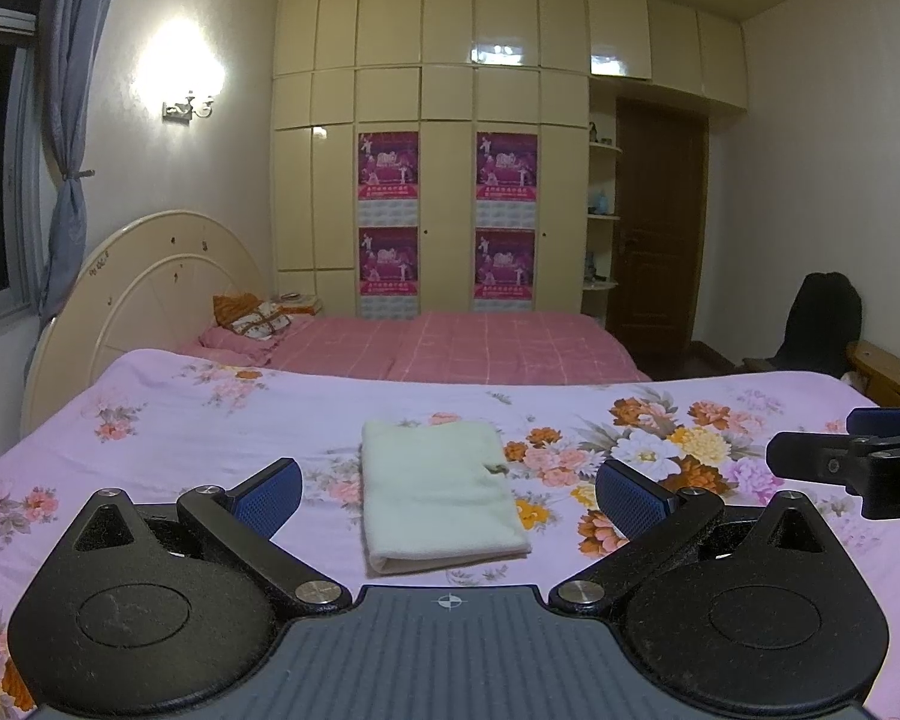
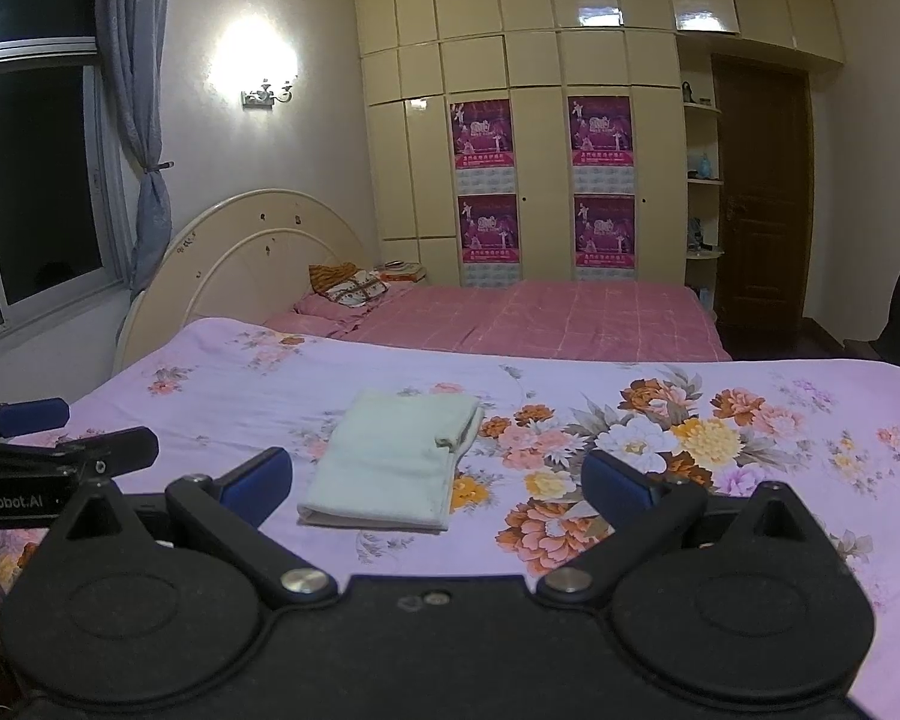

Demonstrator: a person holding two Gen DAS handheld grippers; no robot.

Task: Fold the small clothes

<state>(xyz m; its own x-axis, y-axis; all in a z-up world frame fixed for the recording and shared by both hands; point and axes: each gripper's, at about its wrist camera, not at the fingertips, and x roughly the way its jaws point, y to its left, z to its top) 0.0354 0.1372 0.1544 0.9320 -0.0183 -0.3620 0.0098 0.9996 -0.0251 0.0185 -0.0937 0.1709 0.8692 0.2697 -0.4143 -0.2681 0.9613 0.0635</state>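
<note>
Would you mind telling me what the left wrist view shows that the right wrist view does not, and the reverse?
Only the left wrist view shows the right gripper entering from its right edge, plus a wooden piece of furniture beside the bed. Only the right wrist view shows the left gripper at its left edge and a wide stretch of dark window. Both show the folded pale cloth lying flat on the floral bedspread, each camera's own fingers spread open and empty, the pink bed and the postered wardrobe.

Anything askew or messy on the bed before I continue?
Nothing stands out. The white cloth lies folded flat on the floral sheet. Left tool and right tool are both open, touching nothing.
</note>
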